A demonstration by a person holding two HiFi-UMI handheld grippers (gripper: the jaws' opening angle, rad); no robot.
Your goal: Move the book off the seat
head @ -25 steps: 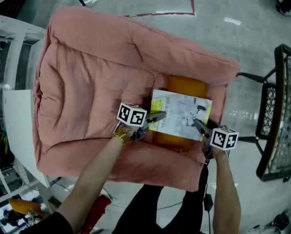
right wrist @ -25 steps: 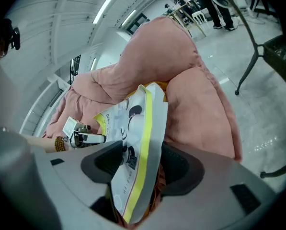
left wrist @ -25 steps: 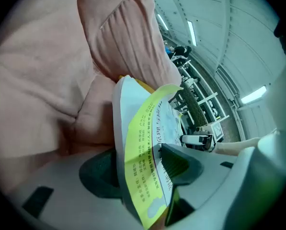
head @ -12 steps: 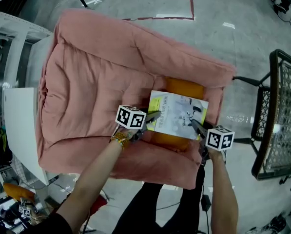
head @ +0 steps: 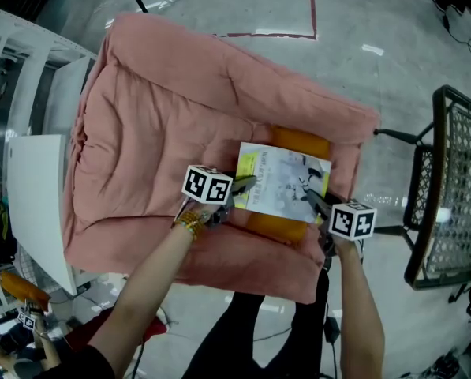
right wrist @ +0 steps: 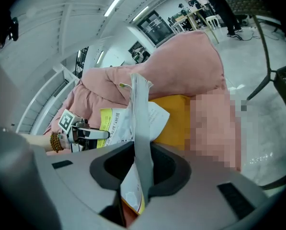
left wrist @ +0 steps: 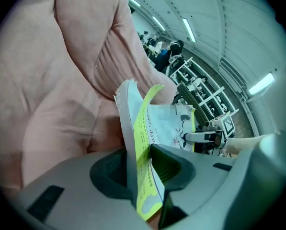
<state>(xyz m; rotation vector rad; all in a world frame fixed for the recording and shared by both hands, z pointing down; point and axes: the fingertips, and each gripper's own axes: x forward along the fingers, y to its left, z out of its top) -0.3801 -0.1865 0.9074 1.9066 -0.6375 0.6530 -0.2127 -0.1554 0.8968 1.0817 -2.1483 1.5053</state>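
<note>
The pink seat fills most of the head view, with a wire chair beside it on the floor. An orange cushion lies at the seat's right end. The book is over that cushion. The left claw and right claw have just closed and each clamps an opposite edge of the book.

No legible text. The book carries lines of dark print on its white cover and on its yellow strip, all too small or blurred to read.
</note>
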